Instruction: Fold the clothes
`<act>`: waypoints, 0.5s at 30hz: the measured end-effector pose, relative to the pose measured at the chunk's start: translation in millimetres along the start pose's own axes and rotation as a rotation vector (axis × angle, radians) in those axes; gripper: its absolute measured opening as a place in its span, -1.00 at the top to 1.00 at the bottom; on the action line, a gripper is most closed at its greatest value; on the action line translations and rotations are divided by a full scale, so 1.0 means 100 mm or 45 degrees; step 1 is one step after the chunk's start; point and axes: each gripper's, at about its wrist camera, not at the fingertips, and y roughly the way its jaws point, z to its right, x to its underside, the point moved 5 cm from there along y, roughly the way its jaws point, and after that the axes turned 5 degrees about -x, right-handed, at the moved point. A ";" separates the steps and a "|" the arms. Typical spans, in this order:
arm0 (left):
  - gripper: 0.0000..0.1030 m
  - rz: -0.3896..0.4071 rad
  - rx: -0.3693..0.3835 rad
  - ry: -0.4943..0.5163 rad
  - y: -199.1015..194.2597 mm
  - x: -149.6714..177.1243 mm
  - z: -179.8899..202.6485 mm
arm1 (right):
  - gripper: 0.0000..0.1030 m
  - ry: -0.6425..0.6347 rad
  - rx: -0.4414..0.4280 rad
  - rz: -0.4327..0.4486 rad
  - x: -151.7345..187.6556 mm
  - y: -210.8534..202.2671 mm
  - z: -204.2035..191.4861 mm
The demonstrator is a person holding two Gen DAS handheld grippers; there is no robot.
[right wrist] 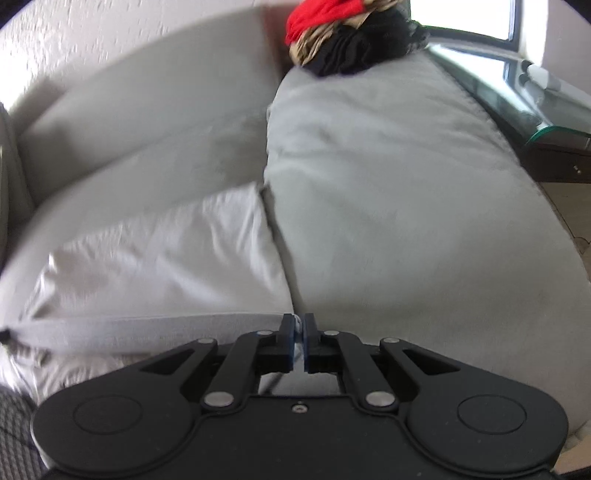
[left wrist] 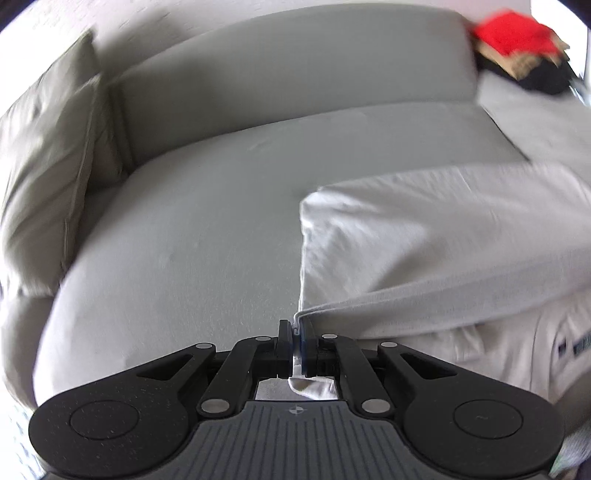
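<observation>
both tongs, left [left wrist: 296, 326] & right [right wrist: 299, 320], pinch white shirt [left wrist: 424, 236] hem on grey sofa [left wrist: 184, 229], window [right wrist: 476, 18] behind.

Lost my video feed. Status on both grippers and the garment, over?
Left gripper shut on white cotton garment hem. Right gripper shut on same hem. Grey sofa seat ahead bare; red-and-black clothes pile far off.

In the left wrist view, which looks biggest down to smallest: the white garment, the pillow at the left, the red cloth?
1. white garment
2. pillow
3. red cloth

The garment lies nearest the camera, so its lead is unsure.
</observation>
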 end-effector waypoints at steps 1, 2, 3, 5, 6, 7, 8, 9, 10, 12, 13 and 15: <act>0.75 0.017 0.000 0.036 -0.06 0.02 0.00 | 0.84 -0.002 0.008 -0.008 0.01 -0.02 0.00; 0.63 0.030 0.006 0.050 -0.13 0.04 -0.03 | 0.81 0.013 0.011 0.003 0.00 -0.07 0.01; 0.61 0.042 0.018 0.043 -0.19 0.08 -0.09 | 0.67 0.042 0.010 0.017 -0.01 -0.13 0.03; 0.59 0.065 0.077 -0.080 -0.35 0.10 -0.27 | 0.42 0.121 -0.042 0.056 -0.06 -0.25 0.06; 0.59 0.079 0.127 -0.180 -0.40 0.09 -0.36 | 0.42 0.164 -0.084 0.075 -0.09 -0.31 0.08; 0.61 0.092 0.176 -0.279 -0.45 0.08 -0.45 | 0.42 0.201 -0.129 0.086 -0.12 -0.33 0.07; 0.61 0.106 0.223 -0.359 -0.48 0.04 -0.49 | 0.43 0.230 -0.167 0.086 -0.14 -0.33 0.04; 0.61 0.110 0.257 -0.391 -0.47 -0.02 -0.45 | 0.43 0.253 -0.203 0.080 -0.17 -0.30 -0.01; 0.61 0.105 0.281 -0.396 -0.45 -0.08 -0.37 | 0.45 0.265 -0.237 0.061 -0.19 -0.23 -0.09; 0.58 0.091 0.319 -0.384 -0.38 -0.22 -0.16 | 0.52 0.277 -0.291 0.001 -0.21 -0.04 -0.27; 0.56 0.076 0.322 -0.341 -0.33 -0.28 0.01 | 0.52 0.271 -0.307 -0.038 -0.21 0.08 -0.38; 0.53 0.040 0.323 -0.244 -0.21 -0.36 0.38 | 0.52 0.251 -0.317 -0.095 -0.18 0.27 -0.56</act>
